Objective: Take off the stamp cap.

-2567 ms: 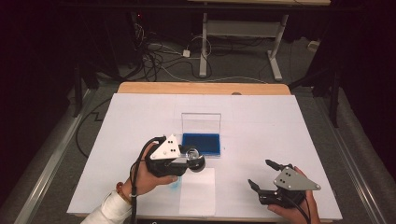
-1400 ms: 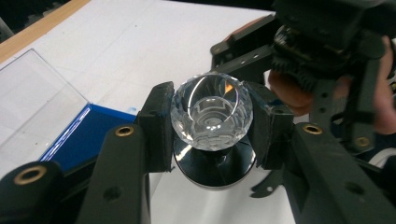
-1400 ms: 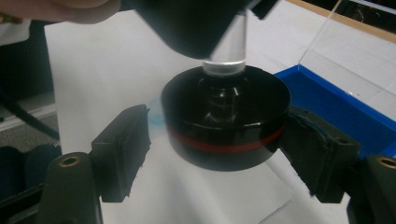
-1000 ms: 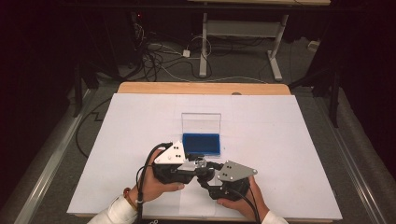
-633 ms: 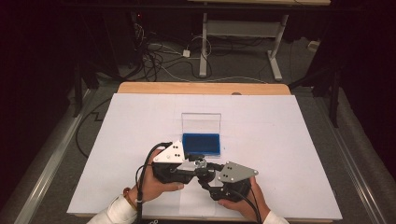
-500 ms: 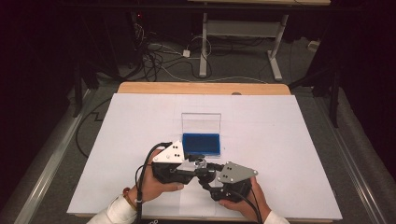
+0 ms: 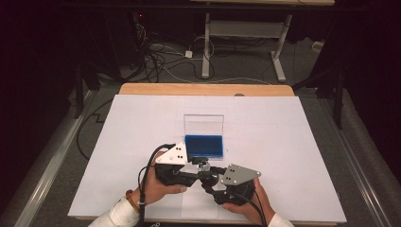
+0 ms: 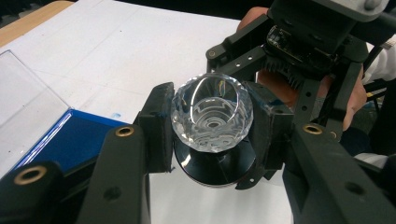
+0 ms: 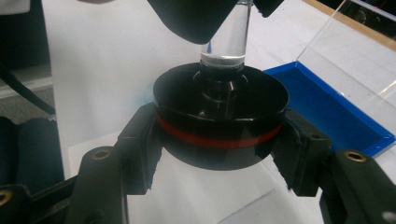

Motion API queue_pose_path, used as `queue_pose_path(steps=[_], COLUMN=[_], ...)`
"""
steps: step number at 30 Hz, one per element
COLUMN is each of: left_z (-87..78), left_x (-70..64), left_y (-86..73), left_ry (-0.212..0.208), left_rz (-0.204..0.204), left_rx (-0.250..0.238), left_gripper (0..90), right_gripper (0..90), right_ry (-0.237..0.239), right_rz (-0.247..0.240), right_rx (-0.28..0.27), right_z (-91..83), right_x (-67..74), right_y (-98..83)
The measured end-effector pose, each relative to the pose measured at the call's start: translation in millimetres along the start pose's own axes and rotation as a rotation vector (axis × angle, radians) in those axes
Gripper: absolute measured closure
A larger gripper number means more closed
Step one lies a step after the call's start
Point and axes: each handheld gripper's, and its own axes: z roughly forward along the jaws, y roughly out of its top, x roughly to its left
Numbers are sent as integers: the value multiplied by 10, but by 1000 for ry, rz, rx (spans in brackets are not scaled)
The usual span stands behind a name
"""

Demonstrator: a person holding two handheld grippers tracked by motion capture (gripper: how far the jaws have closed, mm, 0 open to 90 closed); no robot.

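Left gripper (image 8: 212, 126) clamped on faceted crystal knob (image 8: 212, 109); right gripper (image 9: 219, 140) clamped on black disc base (image 9: 219, 121), red-banded; possibly joined. Blue case (image 7: 204, 145) nearby on desk (image 7: 283, 132).

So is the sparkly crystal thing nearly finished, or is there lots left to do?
Done: the blue case lies open. In hand: the left gripper clamps the crystal knob, and the right gripper clamps its black base; the two parts meet between the hands. Left, probably: settling the piece somewhere, perhaps in the case.

The left claw (image 9: 210, 18) hides the clear stopper's (image 9: 226, 35) top in the right gripper view.
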Motion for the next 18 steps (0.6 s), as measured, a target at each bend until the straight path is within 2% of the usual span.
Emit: queue_pose_path(steps=[2,7,18], left_z=[10,4,35], left_x=[-31,-66,-126], left_y=[11,17,12], left_ry=[5,20,48], left_rz=[24,42,71], left_rx=[7,-1,-2], left_gripper=[547,548,549], right_gripper=[389,389,389], right_ry=[33,33,58], right_rz=[34,33,78], right_rx=[-18,-11,-9], right_z=[-3,-12,-16], right_x=[-16,-11,-27], right_y=[-13,-12,-24])
